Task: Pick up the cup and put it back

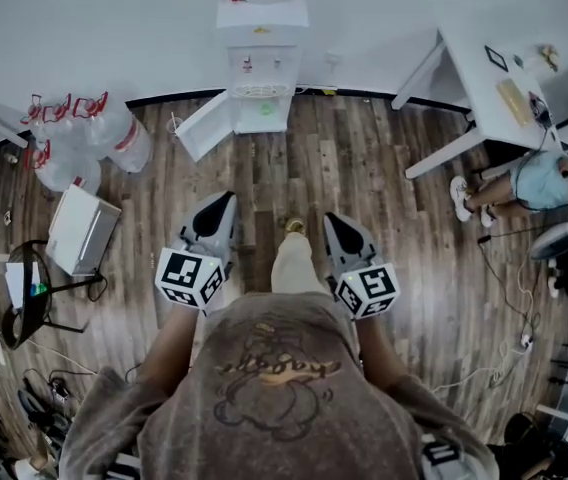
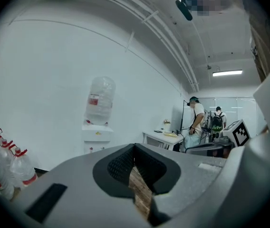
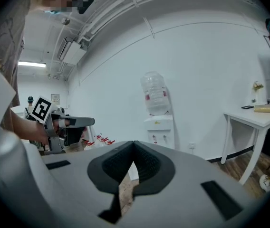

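Person: grey-brown T-shirt [image 1: 284,398], short sleeves, faded cartoon print on front, maybe lettering, too blurred to read. Beige trouser leg [image 1: 296,266] at shirt's 12 o'clock. Left gripper [image 1: 226,198], right gripper [image 1: 330,218]: pale grey shells, black ribbed pads [image 2: 120,166], white cube [image 1: 190,278] with black square markers behind each.

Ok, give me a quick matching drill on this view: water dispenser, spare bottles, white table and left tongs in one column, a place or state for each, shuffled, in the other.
Things:
1 water dispenser
2 spare water bottles
3 white table
4 left tongs

Places or states:
A shut, nothing between them
B straight ahead, its lower door swung open
C clustered at the person's left
D at the person's right

Pairs: 1-B, 2-C, 3-D, 4-A
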{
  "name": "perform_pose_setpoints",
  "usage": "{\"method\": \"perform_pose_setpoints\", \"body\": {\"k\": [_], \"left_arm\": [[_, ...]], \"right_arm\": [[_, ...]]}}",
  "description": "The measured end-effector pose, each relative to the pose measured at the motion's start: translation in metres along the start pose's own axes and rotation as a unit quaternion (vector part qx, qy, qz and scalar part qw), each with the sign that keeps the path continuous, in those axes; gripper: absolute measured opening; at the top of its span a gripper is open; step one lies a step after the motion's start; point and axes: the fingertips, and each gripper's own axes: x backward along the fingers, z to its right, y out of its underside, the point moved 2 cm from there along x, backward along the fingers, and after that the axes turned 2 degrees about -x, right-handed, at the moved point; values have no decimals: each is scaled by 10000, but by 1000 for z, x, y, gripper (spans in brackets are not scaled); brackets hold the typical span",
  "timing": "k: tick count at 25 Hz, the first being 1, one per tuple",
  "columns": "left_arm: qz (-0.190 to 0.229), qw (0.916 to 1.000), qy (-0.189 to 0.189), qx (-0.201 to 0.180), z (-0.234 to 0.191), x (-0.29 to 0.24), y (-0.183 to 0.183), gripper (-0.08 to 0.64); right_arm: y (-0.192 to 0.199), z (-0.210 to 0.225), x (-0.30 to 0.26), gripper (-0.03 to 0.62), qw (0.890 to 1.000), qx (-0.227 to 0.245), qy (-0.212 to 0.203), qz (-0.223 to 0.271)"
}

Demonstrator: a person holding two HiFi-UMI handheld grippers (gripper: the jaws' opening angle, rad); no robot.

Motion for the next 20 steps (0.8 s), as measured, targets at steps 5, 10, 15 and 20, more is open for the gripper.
{"method": "perform_pose_setpoints", "body": {"k": [5,10,15,20], "left_arm": [[-5,10000,-69,26,-16,-54,-16,3],[-29,9999,-153,64,-25,-105,-30,3],[0,9994,-327,95,-33,-151,-42,3],[40,9982,-594,98,-39,-189,-52,3]], "right_arm": [[-23,40,-44,2,9999,-26,-118,22],[-48,83,-78,2,9997,-8,-237,-3],[-67,128,-105,2,9994,-8,-344,-66],[-80,166,-132,2,9982,33,-591,-99]]}}
